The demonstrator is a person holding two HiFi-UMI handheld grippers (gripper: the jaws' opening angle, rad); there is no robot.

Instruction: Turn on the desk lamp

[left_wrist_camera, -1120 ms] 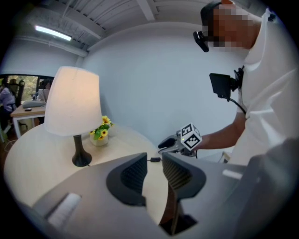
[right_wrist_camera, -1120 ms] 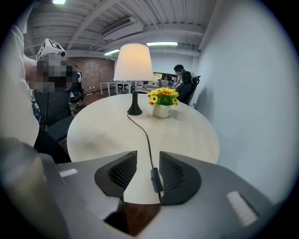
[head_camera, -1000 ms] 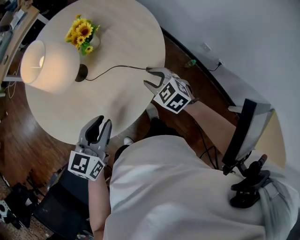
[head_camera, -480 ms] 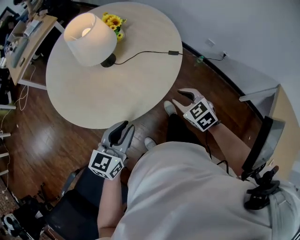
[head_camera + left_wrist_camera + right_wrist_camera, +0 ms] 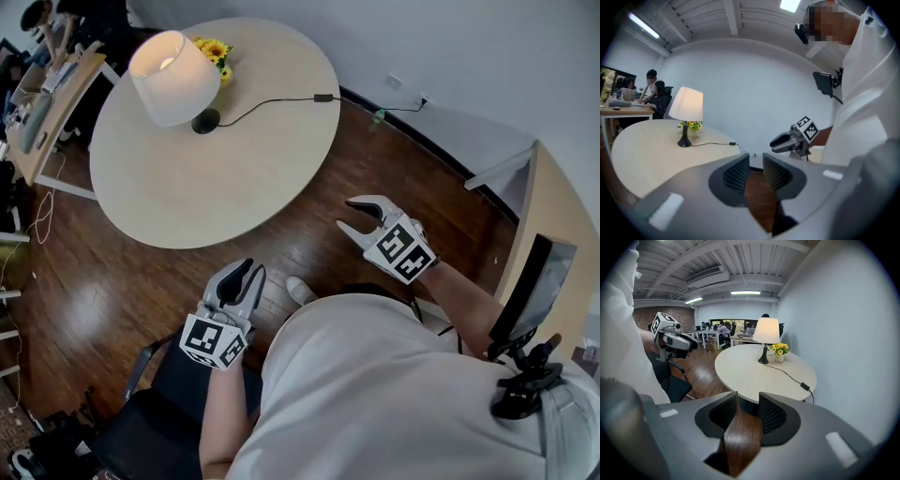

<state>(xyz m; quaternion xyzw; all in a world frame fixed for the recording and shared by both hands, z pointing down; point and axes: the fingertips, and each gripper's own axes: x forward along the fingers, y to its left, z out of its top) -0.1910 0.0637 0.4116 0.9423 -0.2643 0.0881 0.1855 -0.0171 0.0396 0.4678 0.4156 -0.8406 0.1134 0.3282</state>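
Note:
The desk lamp [image 5: 173, 75] stands lit at the far left of the round table [image 5: 216, 178], its shade glowing, beside a pot of yellow flowers [image 5: 214, 49]. Its black cord runs right to an inline switch [image 5: 323, 97] near the table's edge. Both grippers hang off the table, over the wood floor close to the person's body. The left gripper [image 5: 246, 270] is open and holds nothing; the right gripper [image 5: 358, 217] is open and holds nothing. In the right gripper view the lamp [image 5: 767, 331] and switch [image 5: 805, 386] lie well ahead.
A wall socket [image 5: 419, 100] sits behind the table. A tan desk with a monitor [image 5: 530, 291] stands at the right, a cluttered desk [image 5: 42, 103] at the left. A black chair [image 5: 159, 412] is under the person. People sit at far desks [image 5: 651, 89].
The right gripper has drawn back from the cord's switch at the table edge to over the floor. The left gripper has pulled back too. The lamp is lit in every frame.

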